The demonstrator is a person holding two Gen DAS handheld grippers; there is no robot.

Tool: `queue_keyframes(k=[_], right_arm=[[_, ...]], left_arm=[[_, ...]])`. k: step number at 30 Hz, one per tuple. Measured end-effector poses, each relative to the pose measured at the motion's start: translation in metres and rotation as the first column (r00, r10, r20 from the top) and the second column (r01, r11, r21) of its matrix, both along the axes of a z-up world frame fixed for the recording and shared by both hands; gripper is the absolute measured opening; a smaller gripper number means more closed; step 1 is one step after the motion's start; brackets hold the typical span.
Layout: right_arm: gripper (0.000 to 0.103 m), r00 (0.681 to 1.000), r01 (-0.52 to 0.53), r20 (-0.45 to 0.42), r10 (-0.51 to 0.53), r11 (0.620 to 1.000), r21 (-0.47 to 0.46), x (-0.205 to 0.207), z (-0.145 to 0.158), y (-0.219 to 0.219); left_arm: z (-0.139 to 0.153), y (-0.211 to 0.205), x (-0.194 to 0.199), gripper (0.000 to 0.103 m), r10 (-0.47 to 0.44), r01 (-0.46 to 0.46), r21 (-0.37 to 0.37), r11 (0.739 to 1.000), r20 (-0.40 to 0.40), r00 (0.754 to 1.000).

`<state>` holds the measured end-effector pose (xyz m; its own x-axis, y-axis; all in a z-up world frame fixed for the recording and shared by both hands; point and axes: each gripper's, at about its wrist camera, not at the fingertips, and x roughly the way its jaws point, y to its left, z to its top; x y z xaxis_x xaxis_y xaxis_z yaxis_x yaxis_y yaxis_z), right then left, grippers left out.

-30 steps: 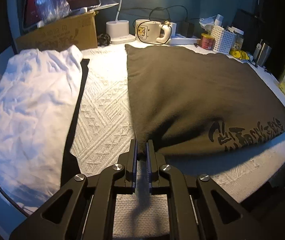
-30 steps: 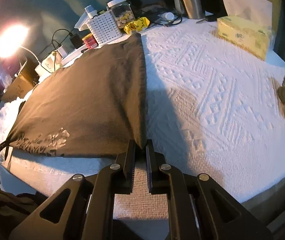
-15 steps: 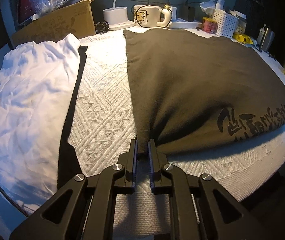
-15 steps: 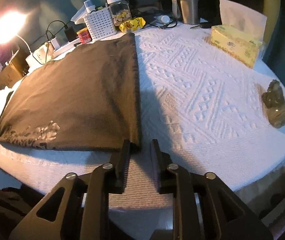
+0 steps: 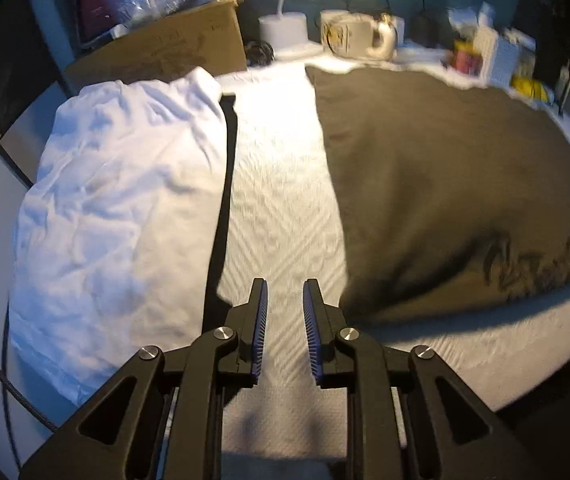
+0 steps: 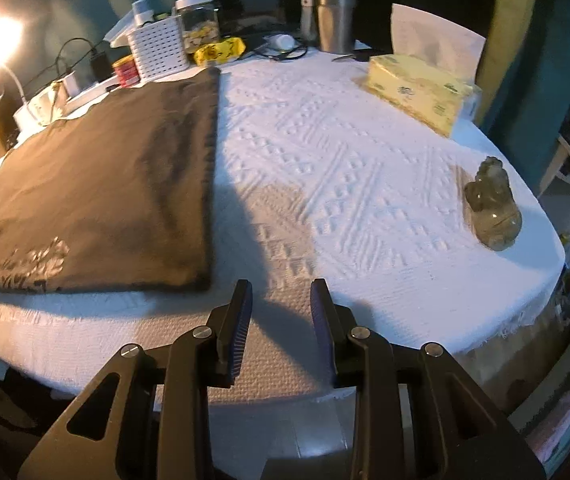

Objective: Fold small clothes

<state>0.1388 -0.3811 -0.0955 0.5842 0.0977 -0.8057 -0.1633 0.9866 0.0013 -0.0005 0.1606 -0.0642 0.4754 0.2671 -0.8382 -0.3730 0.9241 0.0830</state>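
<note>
Left gripper [image 5: 284, 286]: jaws opening, nothing between them, only white tablecloth [image 5: 281, 200] below. Right gripper [image 6: 281, 286]: jaws opening, likewise empty. Dark folded garment [image 5: 445, 200] lies flat on the cloth, its near corners just beside each gripper (printed lettering along the near edge). White garment [image 5: 125, 208] lies crumpled, further left.
</note>
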Motion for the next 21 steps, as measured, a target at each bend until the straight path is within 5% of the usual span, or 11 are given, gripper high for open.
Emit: queue_keyframes(k=[9,13,21], right_arm=[[0.031,0.999,0.006,0.044,-0.008,0.999,0.035,0.029,0.019,0.021],[0.031,0.999,0.008,0.047,-0.012,0.998,0.066,0.052,0.024,0.032],[0.031,1.0,0.004,-0.02,-0.001,0.994,0.106,0.102,0.01,0.053]], left_arm=[[0.005,0.005,0.052,0.024,-0.04,0.046,-0.073,0.996,0.079,0.996],[-0.002,0.016,0.075,0.042,-0.034,0.044,-0.106,0.993,0.088,0.996],[-0.015,0.03,0.108,0.042,-0.047,0.056,-0.133,0.99,0.073,0.996]])
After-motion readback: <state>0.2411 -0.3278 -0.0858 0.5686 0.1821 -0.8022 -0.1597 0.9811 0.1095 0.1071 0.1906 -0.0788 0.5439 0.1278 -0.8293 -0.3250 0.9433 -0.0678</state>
